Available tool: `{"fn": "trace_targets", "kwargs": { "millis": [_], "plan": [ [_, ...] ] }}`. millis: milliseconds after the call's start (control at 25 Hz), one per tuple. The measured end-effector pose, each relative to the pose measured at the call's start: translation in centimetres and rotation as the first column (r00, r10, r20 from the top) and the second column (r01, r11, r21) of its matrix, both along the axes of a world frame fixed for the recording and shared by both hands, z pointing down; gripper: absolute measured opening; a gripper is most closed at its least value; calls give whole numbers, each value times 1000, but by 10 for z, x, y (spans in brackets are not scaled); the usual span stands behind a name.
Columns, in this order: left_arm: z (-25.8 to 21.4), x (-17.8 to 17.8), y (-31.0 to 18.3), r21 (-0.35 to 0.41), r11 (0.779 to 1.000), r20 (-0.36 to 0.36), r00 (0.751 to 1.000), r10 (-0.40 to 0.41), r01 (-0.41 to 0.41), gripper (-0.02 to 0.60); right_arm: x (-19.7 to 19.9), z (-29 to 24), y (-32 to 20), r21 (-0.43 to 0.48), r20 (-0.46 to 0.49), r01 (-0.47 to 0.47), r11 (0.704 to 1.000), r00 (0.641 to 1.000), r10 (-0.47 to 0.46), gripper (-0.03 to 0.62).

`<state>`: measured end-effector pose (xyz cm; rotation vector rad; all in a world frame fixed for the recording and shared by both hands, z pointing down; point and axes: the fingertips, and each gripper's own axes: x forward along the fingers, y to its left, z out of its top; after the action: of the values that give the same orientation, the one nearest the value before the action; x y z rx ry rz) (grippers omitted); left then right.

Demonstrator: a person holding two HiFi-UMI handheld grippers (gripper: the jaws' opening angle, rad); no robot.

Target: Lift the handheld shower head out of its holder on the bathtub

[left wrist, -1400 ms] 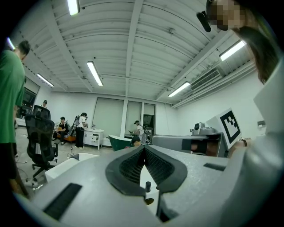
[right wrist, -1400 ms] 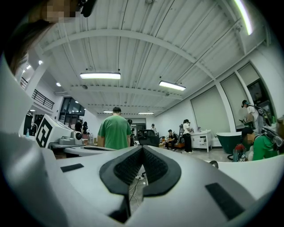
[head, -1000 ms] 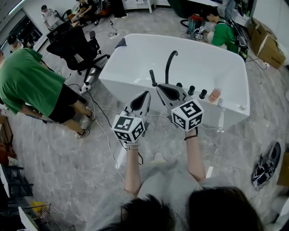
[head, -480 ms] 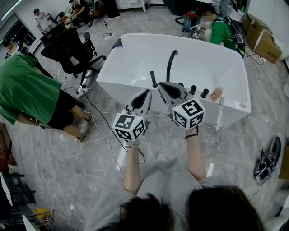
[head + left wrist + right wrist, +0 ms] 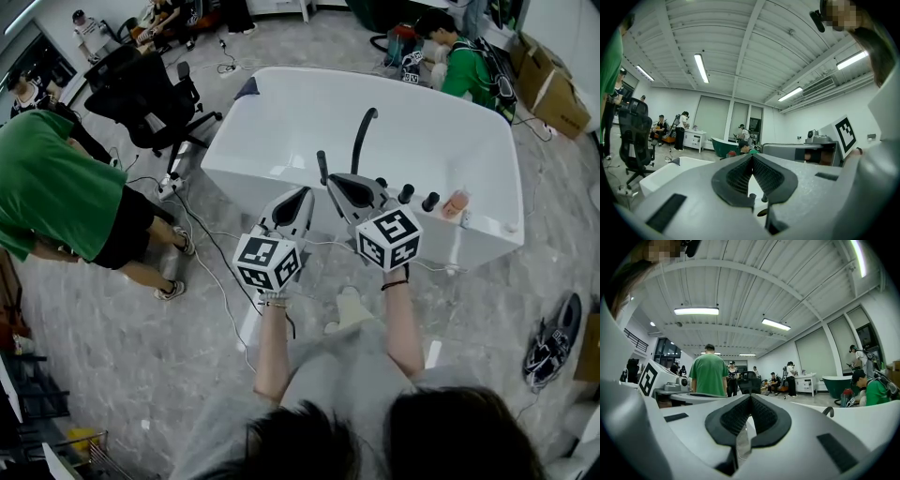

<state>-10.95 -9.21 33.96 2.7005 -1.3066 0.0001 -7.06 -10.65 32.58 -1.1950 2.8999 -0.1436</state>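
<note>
Left gripper (image 5: pixel 301 195), right gripper (image 5: pixel 331 181): jaws pressed together (nothing between), held just outside bathtub (image 5: pixel 258 186) rim; shower head (image 5: pixel 322 166) stood upright on it.

White bathtub (image 5: pixel 274 187), office chair (image 5: pixel 150 94), cables (image 5: pixel 212 246) on grey marbled floor (image 5: pixel 122 347)

Your head camera looks steeply down onto the tub (image 5: pixel 281 122). Cameras on your left hand-held gripper (image 5: pixel 302 195) and right hand-held gripper (image 5: pixel 330 180) face level along their jaws (close behind them), both catching the tub.
</note>
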Motion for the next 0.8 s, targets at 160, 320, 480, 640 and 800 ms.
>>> {"fn": "trace_targets", "kwargs": {
  "millis": [160, 320, 480, 640, 800],
  "plan": [
    [-1, -2, -28, -4, 1000, -5, 1000, -17, 17, 5, 0, -3, -32, -3, -10, 10, 1000, 1000, -10, 2],
    [-2, -2, -58, -3, 999, -17, 999, -38, 38, 5, 0, -2, -61, -5, -23, 33, 999, 999, -33, 2],
    [7, 1, -83, -23, 999, -23, 999, -47, 46, 5, 0, 4, -86, -14, -38, 49, 999, 998, -49, 2],
    [16, 2, -104, -44, 997, -25, 998, -59, 57, 5, 2, 13, -110, -36, -44, 57, 998, 997, -58, 2],
    [26, 0, -120, -75, 994, -24, 996, -81, 79, 5, 2, 23, -127, -64, -53, 71, 995, 996, -74, 2]
  ]
}}
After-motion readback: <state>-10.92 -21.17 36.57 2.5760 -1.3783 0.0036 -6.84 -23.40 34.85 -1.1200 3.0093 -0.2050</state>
